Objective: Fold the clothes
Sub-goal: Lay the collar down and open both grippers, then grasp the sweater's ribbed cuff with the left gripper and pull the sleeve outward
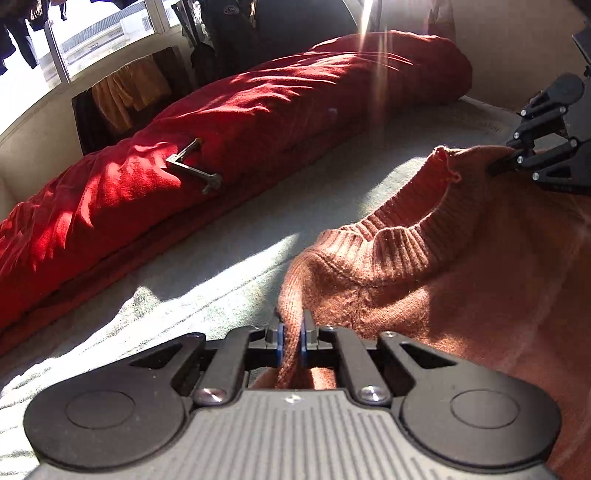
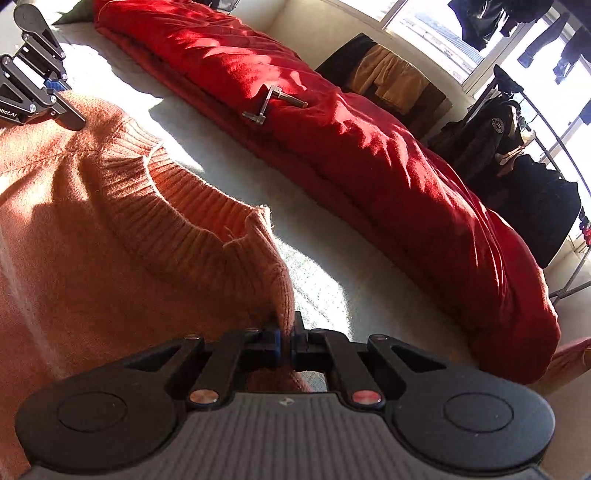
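Note:
An orange knit sweater (image 1: pixel 461 295) with a ribbed collar (image 1: pixel 402 247) lies on a pale grey bed surface (image 1: pixel 236 240). My left gripper (image 1: pixel 291 338) is shut on the sweater's shoulder edge at one side of the collar. My right gripper (image 2: pixel 285 341) is shut on the other shoulder edge of the sweater (image 2: pixel 92 240). Each gripper shows in the other's view: the right gripper (image 1: pixel 498 166) at the far right, the left gripper (image 2: pixel 72 110) at the upper left. The sweater's lower body is out of view.
A long red duvet roll (image 1: pixel 240 140) lies across the bed behind the sweater, with a small metal tool (image 1: pixel 192 166) on it. Beyond are a window (image 1: pixel 103 33), hanging dark clothes (image 2: pixel 517 155) and yellow cloth (image 2: pixel 391 81) on a rack.

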The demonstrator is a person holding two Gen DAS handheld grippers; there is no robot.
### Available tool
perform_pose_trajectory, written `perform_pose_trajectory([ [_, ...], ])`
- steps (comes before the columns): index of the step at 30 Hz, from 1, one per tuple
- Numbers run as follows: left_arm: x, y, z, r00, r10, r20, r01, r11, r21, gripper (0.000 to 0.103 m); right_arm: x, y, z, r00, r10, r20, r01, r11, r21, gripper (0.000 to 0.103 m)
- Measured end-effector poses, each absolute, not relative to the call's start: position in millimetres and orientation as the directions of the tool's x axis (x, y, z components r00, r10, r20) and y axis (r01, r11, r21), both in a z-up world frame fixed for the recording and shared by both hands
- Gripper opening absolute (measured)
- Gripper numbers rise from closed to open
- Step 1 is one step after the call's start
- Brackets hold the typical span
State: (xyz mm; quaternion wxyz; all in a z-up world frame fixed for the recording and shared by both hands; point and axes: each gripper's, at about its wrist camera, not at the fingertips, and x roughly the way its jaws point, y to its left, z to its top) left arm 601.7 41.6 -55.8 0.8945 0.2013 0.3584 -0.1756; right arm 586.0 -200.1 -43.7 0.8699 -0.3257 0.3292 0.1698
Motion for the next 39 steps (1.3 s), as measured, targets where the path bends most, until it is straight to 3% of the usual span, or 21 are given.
perform_pose_trajectory([
  [4, 615.0, 39.3, -92.1, 0.636, -0.143, -0.758, 0.462, 0.857, 0.227, 0.009, 607.5, -195.8, -81.7, 0.668, 0.053, -0.743, -0.523, 0.744, -0.417, 0.005],
  [8, 614.6, 44.2, -103.4, 0.634, -0.156, -0.757, 0.451, 0.870, 0.198, 0.012, 606.2, -200.8, -91.9, 0.666, 0.066, -0.743, -0.509, 0.769, -0.387, 0.009],
  [9, 613.8, 47.7, -99.4, 0.631, -0.165, -0.758, 0.445, 0.878, 0.179, 0.014, 604.7, -205.0, -86.7, 0.667, 0.076, -0.741, -0.497, 0.786, -0.366, 0.014],
  [10, 613.0, 51.1, -95.4, 0.627, -0.173, -0.759, 0.438, 0.885, 0.160, 0.016, 603.2, -209.2, -81.5, 0.668, 0.086, -0.740, -0.486, 0.803, -0.345, 0.026],
  [12, 601.9, 61.6, -83.2, 0.626, -0.197, -0.754, 0.432, 0.893, 0.125, 0.017, 599.2, -218.8, -70.0, 0.669, 0.114, -0.735, -0.464, 0.836, -0.293, 0.031],
  [14, 586.8, 74.0, -72.2, 0.633, -0.213, -0.744, 0.428, 0.897, 0.107, 0.022, 584.9, -232.5, -54.5, 0.676, 0.169, -0.717, -0.445, 0.869, -0.215, 0.048],
  [16, 569.0, 90.4, -63.6, 0.638, -0.216, -0.739, 0.408, 0.909, 0.087, 0.028, 561.9, -243.7, -42.7, 0.691, 0.188, -0.697, -0.430, 0.883, -0.188, 0.057],
  [25, 491.9, 167.0, -46.4, 0.638, -0.159, -0.753, 0.233, 0.972, -0.008, 0.037, 447.9, -270.6, -29.9, 0.700, 0.212, -0.682, -0.381, 0.919, -0.105, 0.065],
  [32, 432.7, 237.6, -36.1, 0.655, -0.011, -0.755, 0.014, 1.000, -0.003, 0.037, 379.6, -272.5, -36.7, 0.698, 0.212, -0.684, -0.290, 0.957, 0.000, 0.069],
  [39, 399.7, 324.6, -21.7, 0.671, 0.131, -0.730, -0.208, 0.978, -0.016, 0.037, 345.3, -270.9, -21.5, 0.729, 0.185, -0.659, -0.240, 0.971, 0.007, 0.072],
])
